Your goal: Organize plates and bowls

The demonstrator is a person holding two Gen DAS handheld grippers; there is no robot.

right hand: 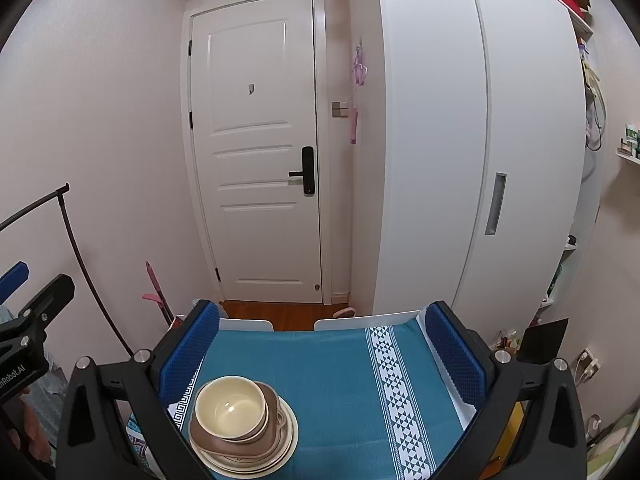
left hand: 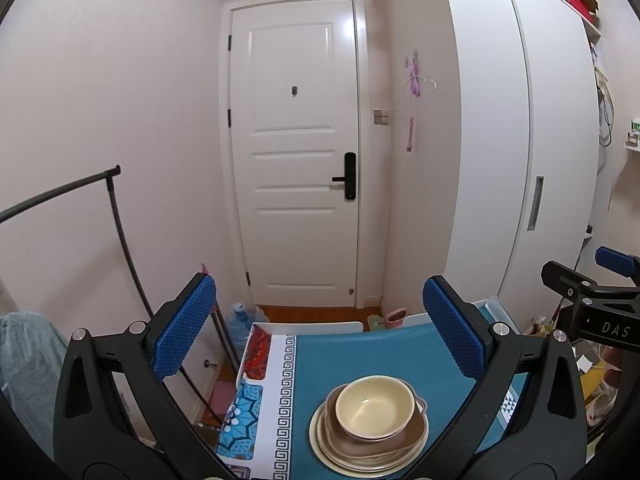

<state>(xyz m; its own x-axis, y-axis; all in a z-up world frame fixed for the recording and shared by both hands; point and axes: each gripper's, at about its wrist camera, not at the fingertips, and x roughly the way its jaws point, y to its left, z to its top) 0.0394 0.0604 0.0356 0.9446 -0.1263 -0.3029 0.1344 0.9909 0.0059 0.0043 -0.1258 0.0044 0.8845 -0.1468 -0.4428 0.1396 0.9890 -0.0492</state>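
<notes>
Cream bowl [left hand: 375, 407] atop plates [left hand: 368, 446], below open left claw [left hand: 320, 328].

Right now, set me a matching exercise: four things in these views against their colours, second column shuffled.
Things:
1. top bowl
2. squarish dish under the bowl
3. tablecloth
4. door lock handle

Colours:
A. black
B. teal blue
C. cream yellow
D. brown

Pairs: 1-C, 2-D, 3-B, 4-A
</notes>
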